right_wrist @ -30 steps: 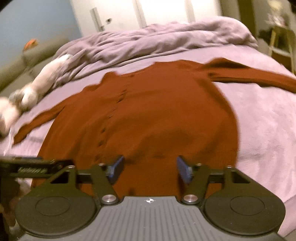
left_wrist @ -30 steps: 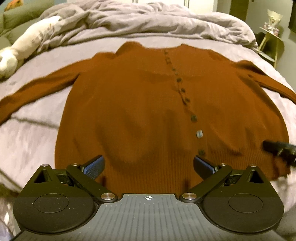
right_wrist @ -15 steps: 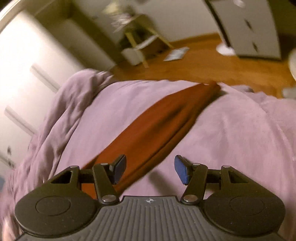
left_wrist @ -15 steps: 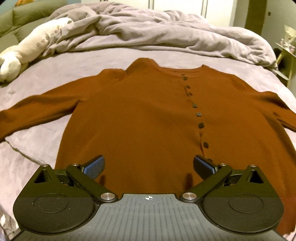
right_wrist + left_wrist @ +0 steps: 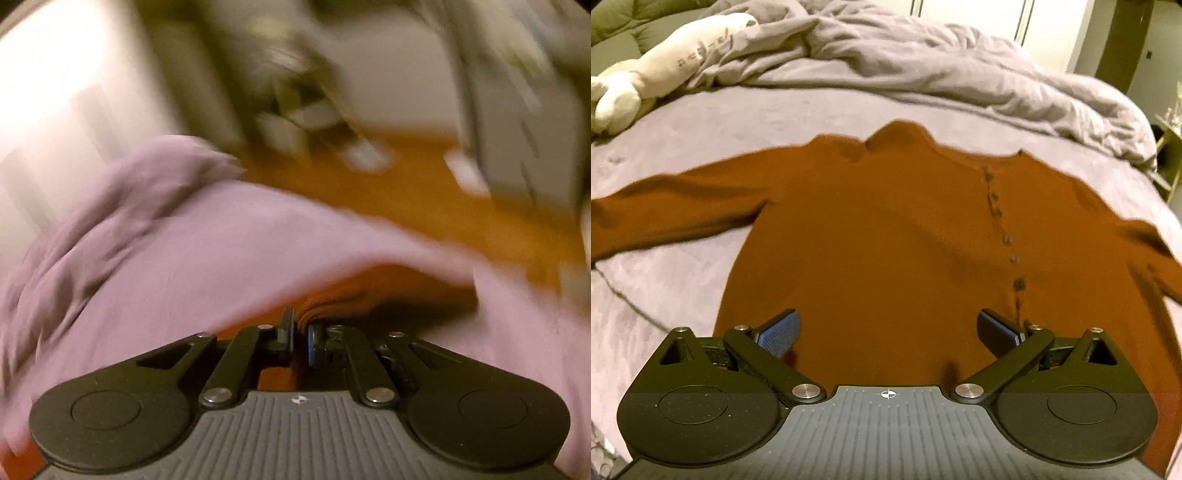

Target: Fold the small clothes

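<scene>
A bed [image 5: 701,122] with a soft purple cover filled the room, and a crumpled blanket [image 5: 923,62] was piled at its far end. A wooden floor [image 5: 424,184] was seen past the bed's edge, all blurred.

The left gripper [image 5: 888,330] was held wide open, with nothing between its blue pads [image 5: 777,332]. It was held over the bottom hem of a brown cardigan [image 5: 879,240]. The cardigan was spread flat on the bed, front up, with a row of buttons [image 5: 1006,240] down the middle. One sleeve [image 5: 676,206] was stretched out to the side.

The right gripper [image 5: 299,338] was pinched shut on a bit of brown knit, most likely the end of the other sleeve [image 5: 343,299]. That view was too blurred for more to be told.

The cardigan was probably light, soft and floppy. It would sag and stretch if lifted by one spot. It would best be taken by an edge, such as a cuff, the hem or a shoulder. The buttons would be hard to pinch, so they were better left alone.
</scene>
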The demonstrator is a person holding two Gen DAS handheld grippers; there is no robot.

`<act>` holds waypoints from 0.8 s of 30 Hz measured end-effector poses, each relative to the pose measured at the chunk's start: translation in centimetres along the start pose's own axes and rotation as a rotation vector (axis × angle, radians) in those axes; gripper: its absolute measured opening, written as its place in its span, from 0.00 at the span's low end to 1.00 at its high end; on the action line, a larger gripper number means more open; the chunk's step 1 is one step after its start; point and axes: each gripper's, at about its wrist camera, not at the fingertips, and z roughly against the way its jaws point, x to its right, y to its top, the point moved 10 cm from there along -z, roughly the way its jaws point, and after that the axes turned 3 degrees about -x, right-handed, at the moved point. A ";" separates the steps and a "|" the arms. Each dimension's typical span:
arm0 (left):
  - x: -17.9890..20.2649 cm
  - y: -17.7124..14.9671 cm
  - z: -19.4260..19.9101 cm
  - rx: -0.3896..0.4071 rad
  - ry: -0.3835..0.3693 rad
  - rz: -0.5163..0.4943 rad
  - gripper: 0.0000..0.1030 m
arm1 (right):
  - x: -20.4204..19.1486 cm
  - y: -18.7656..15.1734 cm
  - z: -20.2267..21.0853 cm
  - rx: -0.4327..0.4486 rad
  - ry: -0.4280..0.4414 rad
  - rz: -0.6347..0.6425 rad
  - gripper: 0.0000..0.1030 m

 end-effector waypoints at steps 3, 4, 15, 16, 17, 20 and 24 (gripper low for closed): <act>0.9 1.6 0.5 0.034 -0.057 0.006 1.00 | -10.7 -0.6 4.6 0.131 0.162 0.358 0.06; 1.3 2.4 0.8 0.052 -0.083 0.012 1.00 | -14.4 -1.9 6.4 0.163 0.242 0.473 0.06; 9.1 6.3 -3.0 0.014 -0.389 -0.039 1.00 | -23.2 -17.2 8.7 0.043 0.331 0.969 0.30; 9.8 6.4 -4.1 -0.010 -0.415 -0.029 1.00 | -22.9 -17.4 8.4 0.032 0.315 0.968 0.31; 10.5 6.4 -5.3 -0.039 -0.435 -0.007 1.00 | -22.5 -17.3 8.0 0.035 0.292 0.975 0.31; 11.7 6.6 -8.8 -0.129 -0.491 0.092 1.00 | -21.3 -17.1 7.4 0.017 0.274 0.964 0.34; 12.5 6.7 -11.6 -0.191 -0.545 0.178 0.82 | -20.3 -17.6 7.7 0.002 0.281 0.941 0.40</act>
